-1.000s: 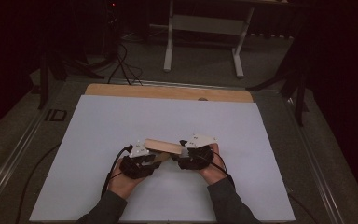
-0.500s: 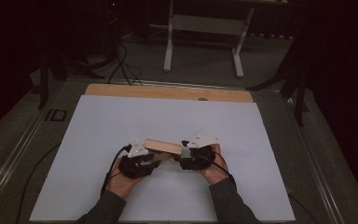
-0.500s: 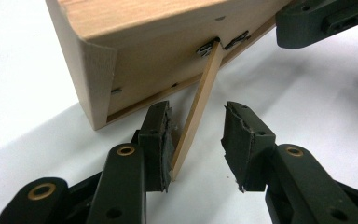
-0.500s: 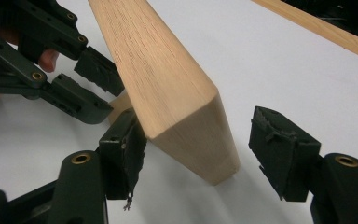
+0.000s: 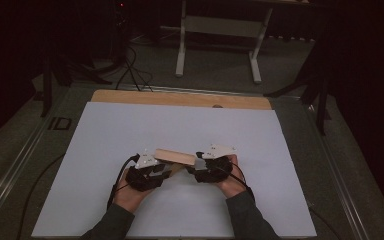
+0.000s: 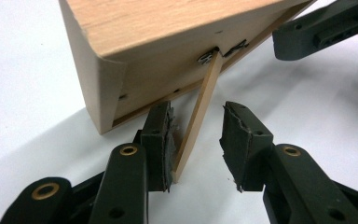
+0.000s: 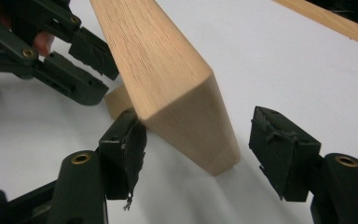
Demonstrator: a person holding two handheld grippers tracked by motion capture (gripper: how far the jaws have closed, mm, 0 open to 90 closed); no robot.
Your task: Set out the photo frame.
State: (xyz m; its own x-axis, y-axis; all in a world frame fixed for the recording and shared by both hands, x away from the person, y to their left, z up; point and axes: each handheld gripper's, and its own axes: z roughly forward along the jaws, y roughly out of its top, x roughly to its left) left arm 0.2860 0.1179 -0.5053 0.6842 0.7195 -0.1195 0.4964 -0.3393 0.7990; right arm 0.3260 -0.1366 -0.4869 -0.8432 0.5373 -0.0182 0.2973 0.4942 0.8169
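Currently both hands are working at the near middle of the white tabletop point(image 5: 130, 130), with a wooden box point(image 5: 176, 156) lying between the two grippers.

Left gripper point(image 6: 196, 140): jaws are standing partly apart around a thin wooden slat point(image 6: 200, 112) that is hanging down from the box's underside by a small metal hinge point(image 6: 207, 57). The slat is leaning against the left pad; the right pad is sitting clear of it, so no clamp.

Right gripper point(image 7: 198, 149): jaws are gaping wide around the near end of the box. The left pad is sitting just at the box's edge, the right pad well apart. Touching or not, cannot tell.

The box is tilting, one end raised off the tabletop.
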